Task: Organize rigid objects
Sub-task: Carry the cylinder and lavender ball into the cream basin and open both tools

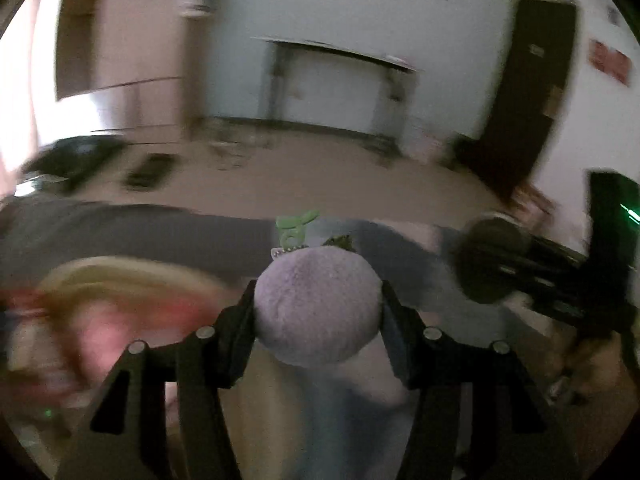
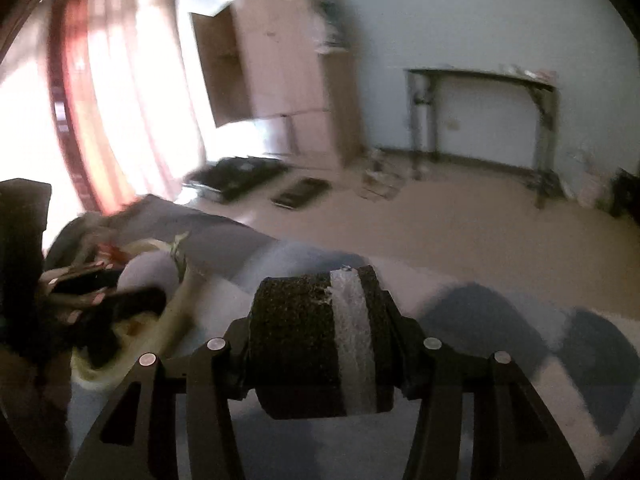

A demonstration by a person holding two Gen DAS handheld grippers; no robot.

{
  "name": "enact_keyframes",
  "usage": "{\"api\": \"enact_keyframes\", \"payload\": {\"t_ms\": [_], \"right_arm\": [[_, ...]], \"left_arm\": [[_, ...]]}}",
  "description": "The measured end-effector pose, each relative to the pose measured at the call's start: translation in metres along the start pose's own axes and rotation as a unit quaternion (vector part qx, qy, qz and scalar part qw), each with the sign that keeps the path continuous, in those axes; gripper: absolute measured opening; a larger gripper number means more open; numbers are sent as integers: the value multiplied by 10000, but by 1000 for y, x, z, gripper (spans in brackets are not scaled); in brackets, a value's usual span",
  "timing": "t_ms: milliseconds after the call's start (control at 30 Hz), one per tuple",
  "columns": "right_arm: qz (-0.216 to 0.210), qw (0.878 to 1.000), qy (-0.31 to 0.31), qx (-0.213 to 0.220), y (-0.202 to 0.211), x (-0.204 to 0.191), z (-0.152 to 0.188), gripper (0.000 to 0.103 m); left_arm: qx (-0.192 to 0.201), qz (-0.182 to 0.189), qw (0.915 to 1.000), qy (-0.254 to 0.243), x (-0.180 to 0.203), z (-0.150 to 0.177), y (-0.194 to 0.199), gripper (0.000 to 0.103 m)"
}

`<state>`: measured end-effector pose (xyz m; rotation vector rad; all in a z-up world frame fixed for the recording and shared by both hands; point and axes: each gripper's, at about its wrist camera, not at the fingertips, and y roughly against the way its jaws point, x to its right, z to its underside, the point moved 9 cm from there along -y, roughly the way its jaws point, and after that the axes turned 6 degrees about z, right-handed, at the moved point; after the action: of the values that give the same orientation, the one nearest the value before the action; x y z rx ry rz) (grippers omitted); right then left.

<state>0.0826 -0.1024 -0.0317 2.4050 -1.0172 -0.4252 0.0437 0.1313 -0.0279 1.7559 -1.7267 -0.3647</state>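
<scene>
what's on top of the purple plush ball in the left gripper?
A green plastic charm on a bead chain rises from the purple plush ball, which the left gripper clamps. A dark bit sits beside it, too blurred to identify. The ball's underside is hidden.

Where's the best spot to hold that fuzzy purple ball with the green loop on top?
Across its round middle, from the near side, as the left tool does now. The ball is widest there, so the pads press on both flanks. The green loop is small and floppy-looking, probably a poor hold.
</scene>
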Motion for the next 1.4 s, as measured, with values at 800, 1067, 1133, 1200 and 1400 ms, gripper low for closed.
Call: {"api": "enact_keyframes", "payload": {"t_ms": [800,1067,1133,1200,1400], "right_arm": [[-1012,9632,2402,-657,-138,-283,-18,51],[-1137,9626,2449,-206,-115,-279,-20,93],[-1119,9669,2294,-8,-97,-267,-26,98],[-1083,9713,2099,288,-71,-249,-34,103],[-947,9733,2044,435,-11,-193,-13,103]], "left_arm": [[-70,-1455,9668,2101,-190,60,51,89],[422,-1437,9712,1855,-170,37,93,103],[534,-1557,9712,1721,-161,30,106,103],[601,-1724,9701,1602,-150,23,118,103],[540,-2043,9763,464,-94,20,140,103]]}}
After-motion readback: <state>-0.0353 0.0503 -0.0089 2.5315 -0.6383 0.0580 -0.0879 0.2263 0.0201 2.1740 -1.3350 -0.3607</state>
